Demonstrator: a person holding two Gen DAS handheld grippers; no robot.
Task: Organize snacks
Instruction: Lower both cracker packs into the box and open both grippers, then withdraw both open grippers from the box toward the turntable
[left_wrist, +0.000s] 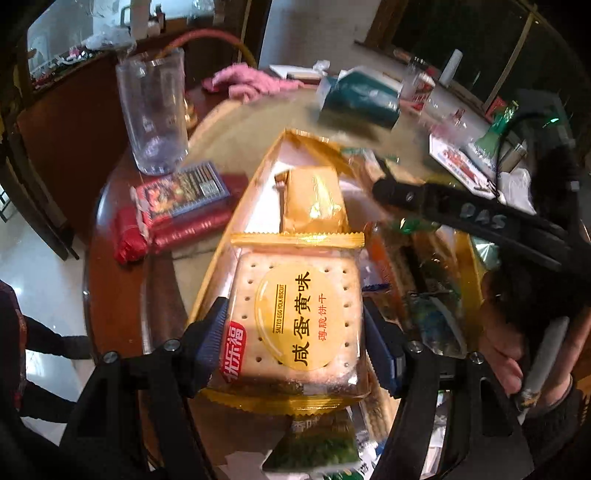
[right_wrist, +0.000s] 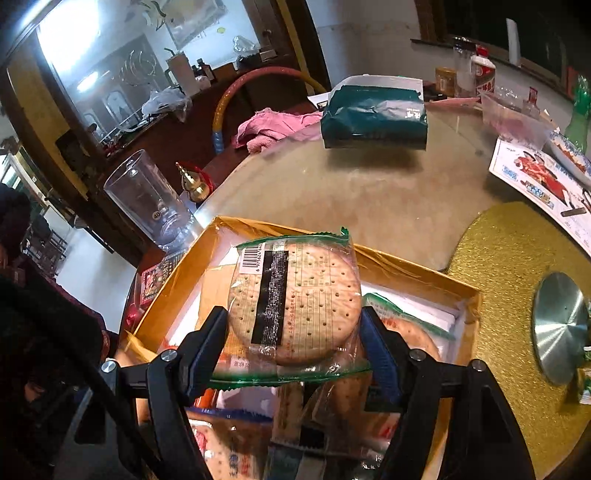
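"SALTED EGG YOLK BISCUIT" packet (left_wrist: 299, 317) (yellow)

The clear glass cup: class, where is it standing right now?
In the left wrist view the clear glass cup stands upright at the upper left, on the dark wooden table edge, just behind the red snack packets and left of the yellow box.

Clear glass (right_wrist: 147, 206), pink cloth (right_wrist: 273, 129), teal bag (right_wrist: 373, 118).

Left gripper (left_wrist: 293, 338) angles steeply down over the box (left_wrist: 258, 173), jaws set wide, pads against a square biscuit pack (left_wrist: 299, 317). Right gripper (right_wrist: 295, 343) does likewise, clasping a round biscuit pack (right_wrist: 295, 299). A hand (left_wrist: 506, 354) grips the right handle.
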